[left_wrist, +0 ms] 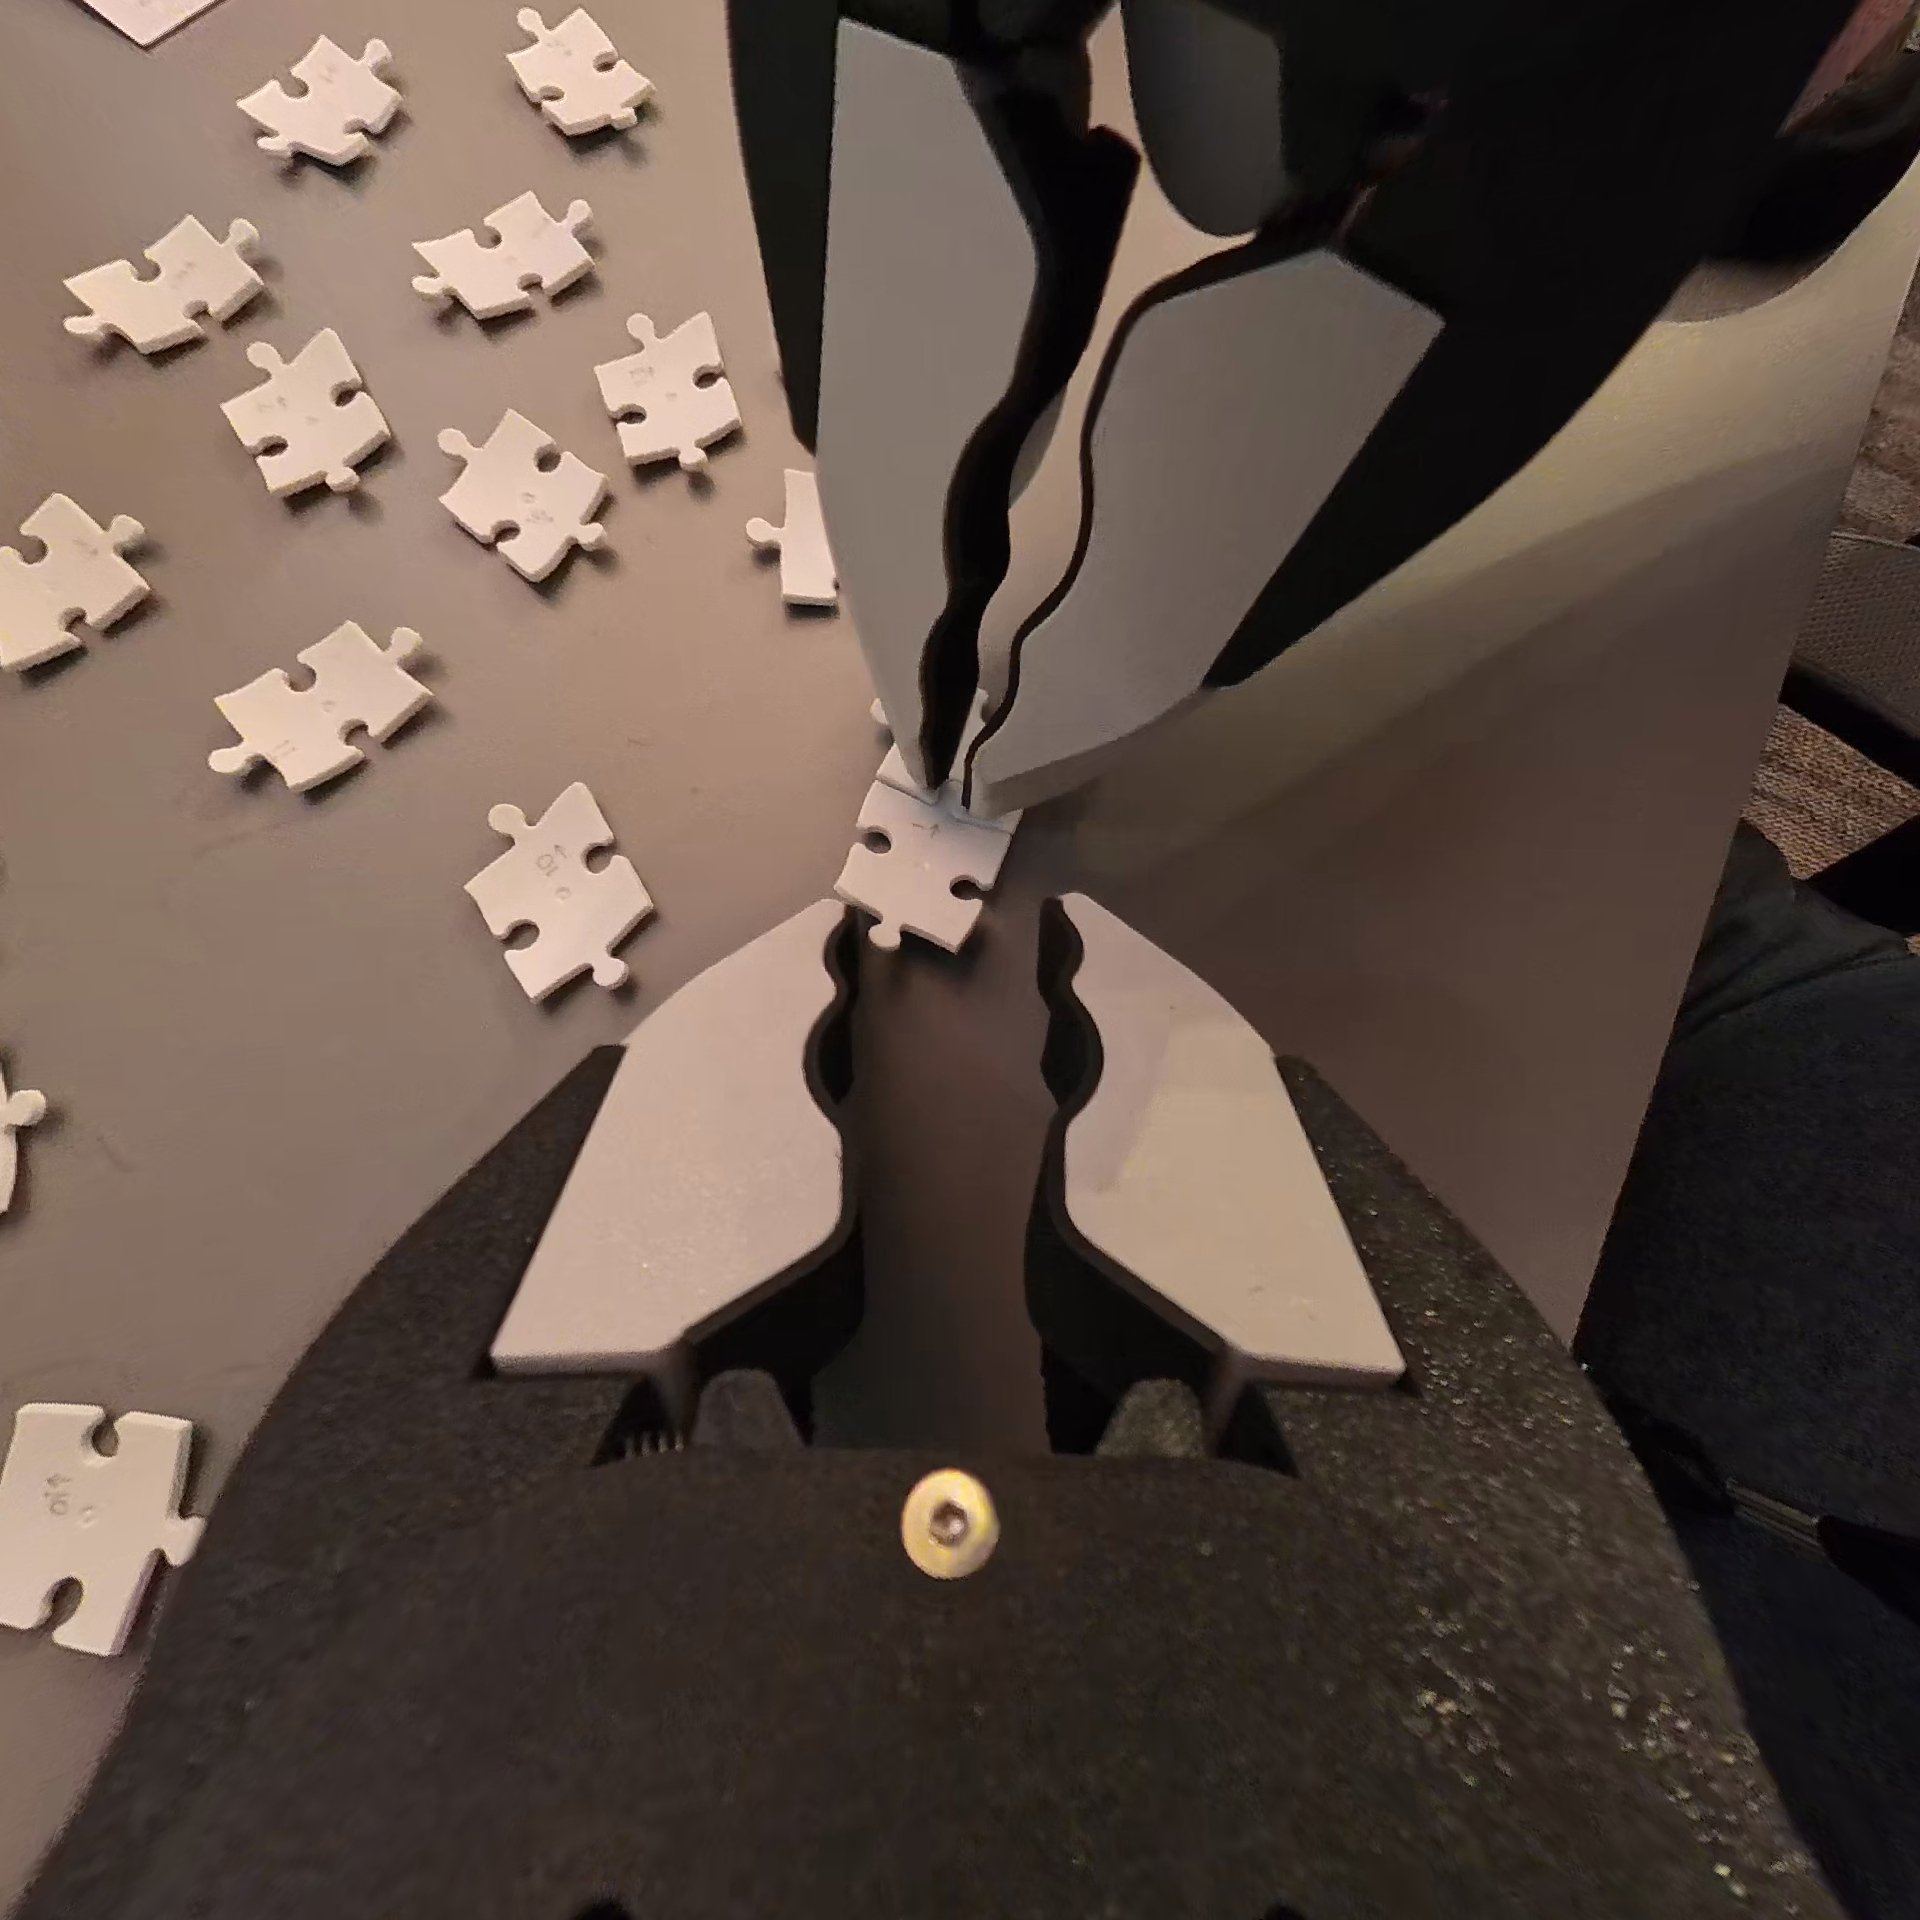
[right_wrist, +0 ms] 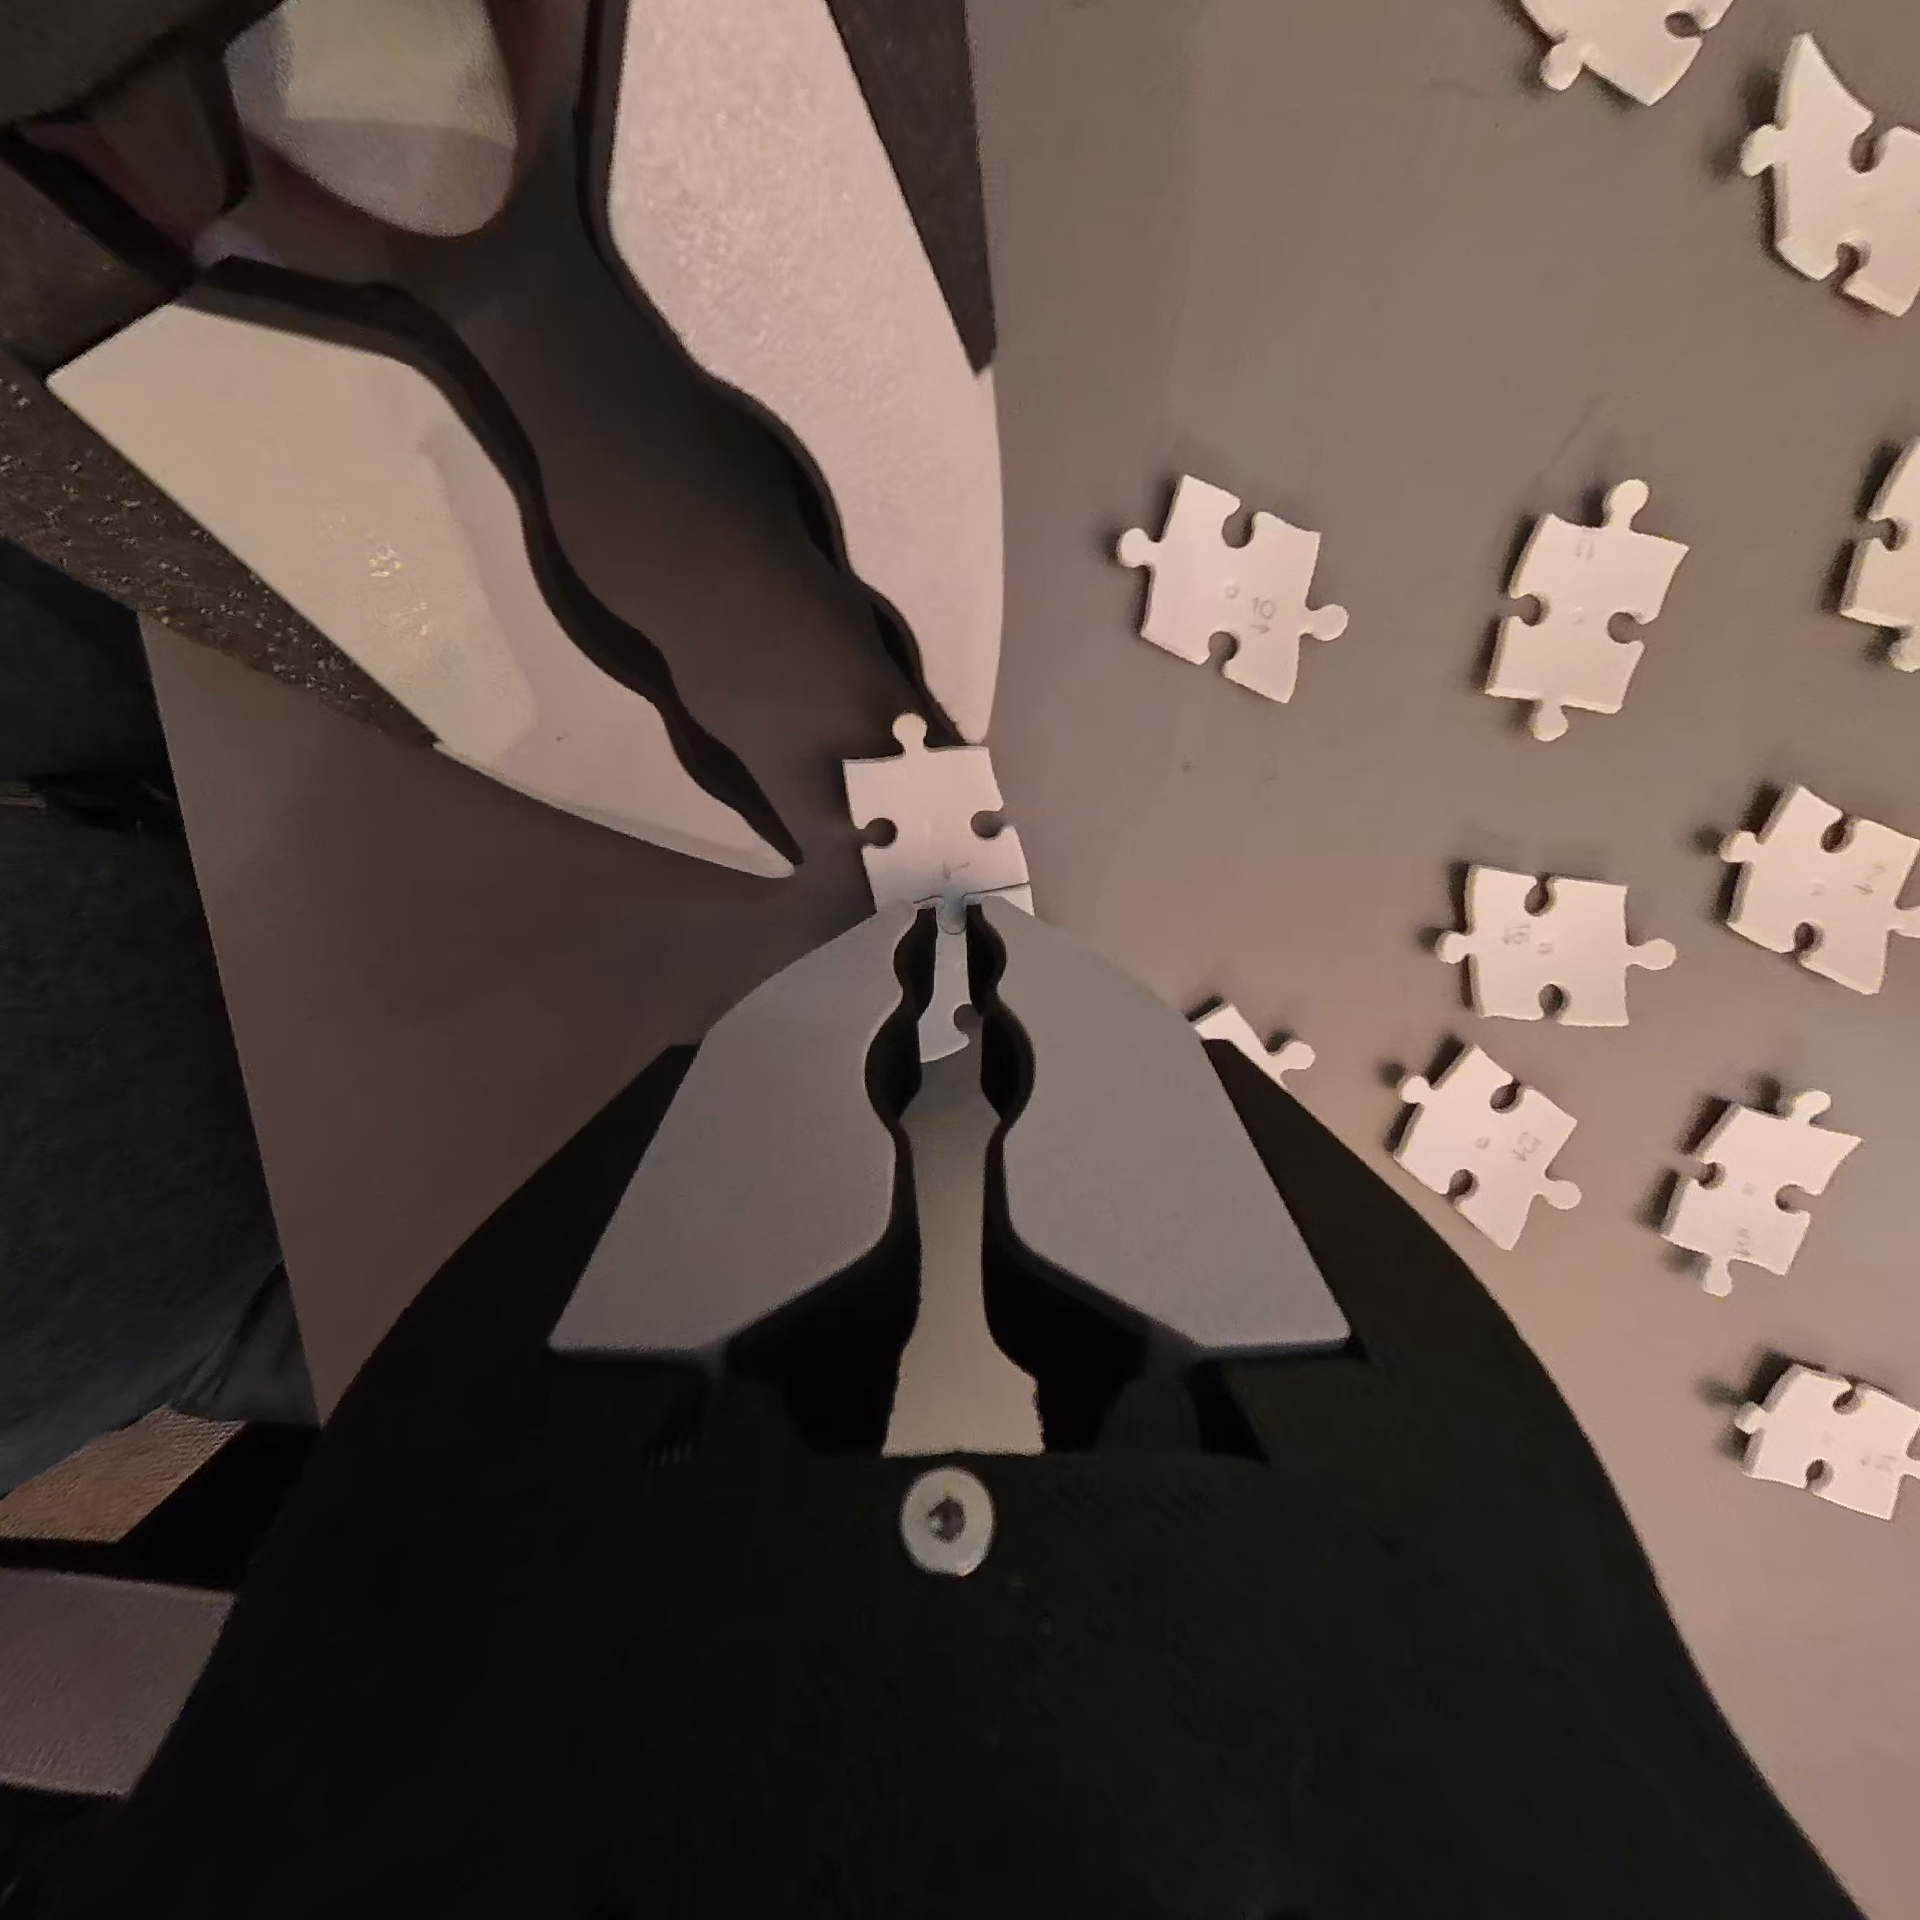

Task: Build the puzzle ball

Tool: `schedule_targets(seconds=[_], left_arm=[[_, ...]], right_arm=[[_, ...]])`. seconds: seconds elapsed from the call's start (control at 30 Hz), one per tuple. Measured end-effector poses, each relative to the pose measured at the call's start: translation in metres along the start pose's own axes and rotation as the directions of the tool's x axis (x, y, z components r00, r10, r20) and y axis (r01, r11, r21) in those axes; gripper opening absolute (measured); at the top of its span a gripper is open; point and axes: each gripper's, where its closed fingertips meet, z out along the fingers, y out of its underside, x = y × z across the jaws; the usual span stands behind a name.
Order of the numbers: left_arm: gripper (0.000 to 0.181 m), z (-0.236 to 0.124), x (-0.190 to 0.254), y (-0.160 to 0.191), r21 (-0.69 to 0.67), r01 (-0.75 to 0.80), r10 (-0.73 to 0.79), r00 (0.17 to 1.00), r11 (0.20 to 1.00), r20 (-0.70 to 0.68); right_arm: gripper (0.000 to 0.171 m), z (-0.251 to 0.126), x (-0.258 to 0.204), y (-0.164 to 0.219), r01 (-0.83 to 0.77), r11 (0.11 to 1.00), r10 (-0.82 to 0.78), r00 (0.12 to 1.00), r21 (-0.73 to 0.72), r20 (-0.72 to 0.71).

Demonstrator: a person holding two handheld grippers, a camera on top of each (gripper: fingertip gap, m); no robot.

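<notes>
Left wrist view, mid-frame: the right gripper (left_wrist: pixel 961 795) pinches one of two joined puzzle pieces (left_wrist: pixel 925 868) on the counter (left_wrist: pixel 312 935); left gripper (left_wrist: pixel 951 920) spread. They look thin, light, stiff; grip edges.

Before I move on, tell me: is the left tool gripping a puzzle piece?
No, the left tool is open, its tips just short of the joined piece.

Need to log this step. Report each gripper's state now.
Left gripper: open, holding nothing.
Right gripper: shut on a white puzzle piece, which is joined to a second piece.
</notes>
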Motion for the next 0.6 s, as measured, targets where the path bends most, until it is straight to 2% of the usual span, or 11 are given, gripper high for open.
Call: schedule_targets(seconds=[0.27, 0.4, 0.6], left_arm=[[0.033, -0.0017, 0.0049, 0.0022, 0.008, 0.003, -0.003, 1.000, 1.000, -0.007], [0.032, -0.0019, 0.0043, 0.0015, 0.013, 0.012, -0.011, 1.000, 1.000, -0.014], [0.032, -0.0015, 0.0034, 0.0017, 0.005, 0.015, -0.015, 1.000, 1.000, -0.017]], right_arm=[[0.005, 0.0005, 0.0012, -0.0007, -0.065, 0.997, 0.064, 0.998, 0.044, 0.011], [0.005, 0.0009, 0.0009, -0.0003, -0.004, 1.000, 0.004, 1.000, -0.009, 0.006], [0.005, 0.0014, 0.0006, 0.0001, 0.047, 0.994, -0.040, 0.997, -0.094, 0.072]])
